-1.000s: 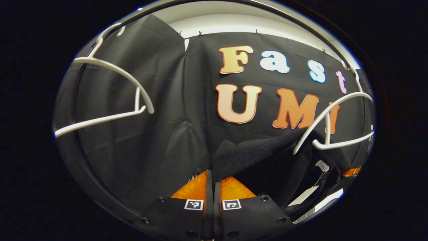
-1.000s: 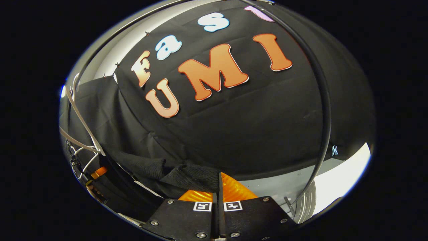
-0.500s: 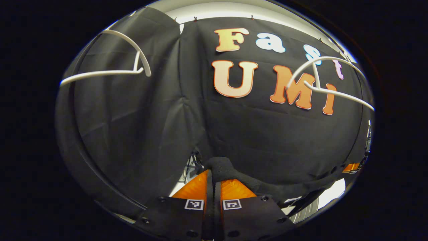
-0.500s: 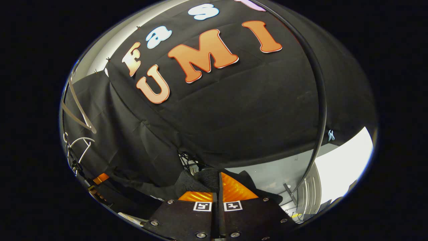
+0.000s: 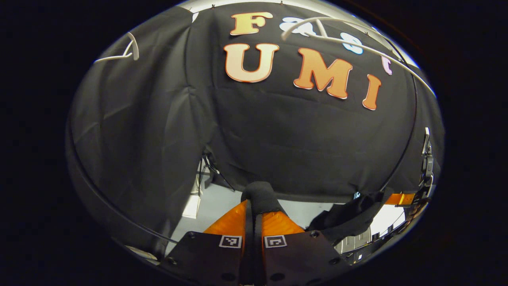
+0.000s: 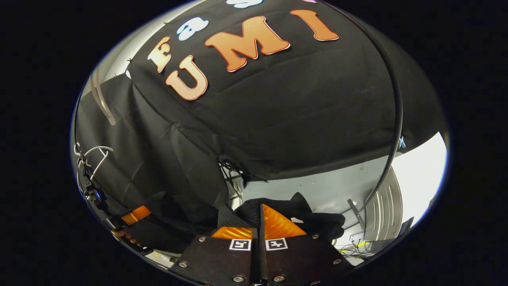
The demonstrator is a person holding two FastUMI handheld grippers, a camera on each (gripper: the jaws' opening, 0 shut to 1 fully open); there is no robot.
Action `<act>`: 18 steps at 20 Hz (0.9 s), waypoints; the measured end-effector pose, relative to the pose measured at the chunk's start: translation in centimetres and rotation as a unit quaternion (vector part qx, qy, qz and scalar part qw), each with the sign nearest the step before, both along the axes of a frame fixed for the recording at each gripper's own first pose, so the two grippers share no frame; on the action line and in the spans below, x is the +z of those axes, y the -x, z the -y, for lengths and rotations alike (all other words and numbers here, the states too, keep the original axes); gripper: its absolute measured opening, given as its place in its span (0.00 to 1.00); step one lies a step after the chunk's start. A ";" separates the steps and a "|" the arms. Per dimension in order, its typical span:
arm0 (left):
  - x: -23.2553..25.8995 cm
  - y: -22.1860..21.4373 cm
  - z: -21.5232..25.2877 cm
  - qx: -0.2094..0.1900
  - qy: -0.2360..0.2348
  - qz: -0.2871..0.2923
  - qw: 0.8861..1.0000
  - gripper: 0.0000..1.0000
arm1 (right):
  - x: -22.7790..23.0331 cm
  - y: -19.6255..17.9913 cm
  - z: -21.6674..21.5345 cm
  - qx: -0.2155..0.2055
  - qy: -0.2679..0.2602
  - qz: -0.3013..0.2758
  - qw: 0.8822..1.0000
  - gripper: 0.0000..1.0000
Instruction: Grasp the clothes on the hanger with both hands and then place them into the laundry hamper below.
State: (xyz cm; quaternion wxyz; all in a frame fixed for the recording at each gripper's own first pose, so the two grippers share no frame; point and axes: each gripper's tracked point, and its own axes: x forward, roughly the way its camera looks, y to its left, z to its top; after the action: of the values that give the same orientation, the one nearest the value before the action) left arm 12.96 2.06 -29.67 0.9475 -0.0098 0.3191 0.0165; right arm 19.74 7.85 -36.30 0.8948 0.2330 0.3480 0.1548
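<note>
Both grippers have dropped since a second ago: in the left gripper view the white hangers (image 5: 349,37) that hung at mid-height now sit up at 12 and 10 o'clock, bare, and grey floor (image 5: 222,202) shows under the wall cloth. The left gripper (image 5: 254,210) is clamped on a fold of the black garment (image 5: 260,194), which rises at 12 o'clock from its tips and trails toward 3 o'clock. The right gripper (image 6: 258,222) pinches the garment (image 6: 309,218) too, the cloth bunched at 12 to 2 o'clock around its tips.
</note>
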 end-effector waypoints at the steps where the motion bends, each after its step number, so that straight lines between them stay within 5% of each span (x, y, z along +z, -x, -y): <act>1: -1.1 0.5 0.6 -0.001 0.008 -0.011 1.000 0.07 | -0.6 0.4 -0.7 0.002 -0.001 -0.005 1.000 0.00; 11: -11.0 2.9 2.8 0.001 0.037 -0.114 0.993 0.07 | -8.8 3.2 -4.1 0.028 0.047 -0.058 0.997 0.00; 18: -18.1 5.7 1.8 0.002 0.020 -0.181 0.983 0.07 | -16.9 5.2 -2.9 0.029 0.136 -0.107 0.984 0.00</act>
State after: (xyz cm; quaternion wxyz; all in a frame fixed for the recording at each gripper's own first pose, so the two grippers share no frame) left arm 7.25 0.22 -47.79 0.8735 -0.0263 0.4859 0.0135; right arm 14.55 10.75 -53.22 0.8708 0.1145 0.4663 0.1056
